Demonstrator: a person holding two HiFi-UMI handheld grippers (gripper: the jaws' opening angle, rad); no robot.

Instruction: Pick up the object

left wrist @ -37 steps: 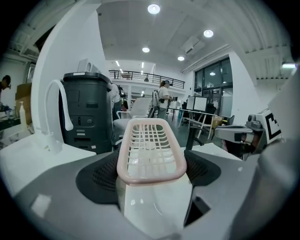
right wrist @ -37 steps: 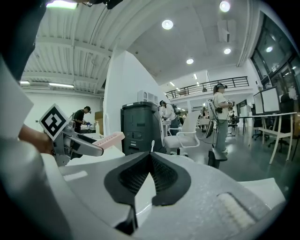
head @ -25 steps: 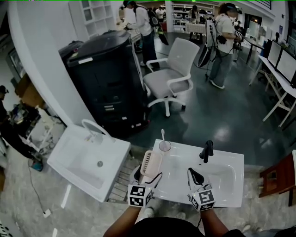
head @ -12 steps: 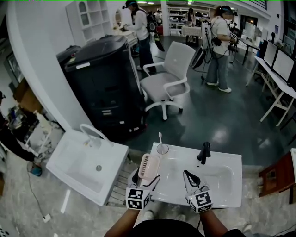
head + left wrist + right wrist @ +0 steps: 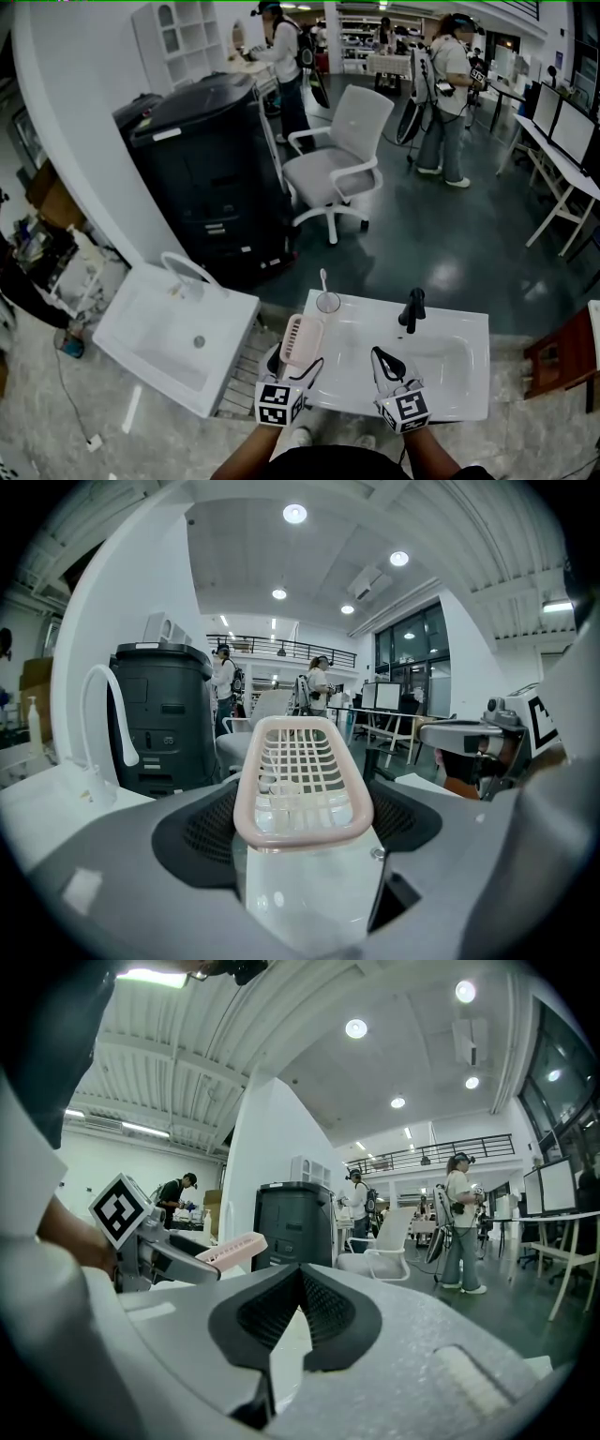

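Note:
A pink slotted plastic basket (image 5: 303,337) sits between the jaws of my left gripper (image 5: 300,360), above the left rim of the white sink (image 5: 469,367). In the left gripper view the basket (image 5: 302,778) fills the gap between the two black pads, and my left gripper (image 5: 302,819) is shut on its near end. My right gripper (image 5: 382,355) hovers over the basin to the right, apart from the basket. Seen from the right gripper view, my right gripper (image 5: 302,1277) has its pads pressed together with nothing between them, and the basket (image 5: 232,1245) shows off to its left.
A clear cup with a toothbrush (image 5: 328,300) stands at the sink's back left, a black faucet (image 5: 411,310) at the back middle. A second white sink (image 5: 169,337) lies to the left. Beyond are a black bin (image 5: 211,169), a white office chair (image 5: 342,159) and standing people.
The head camera has shifted slightly. Both grippers and the basket keep nearly the same places over the sink.

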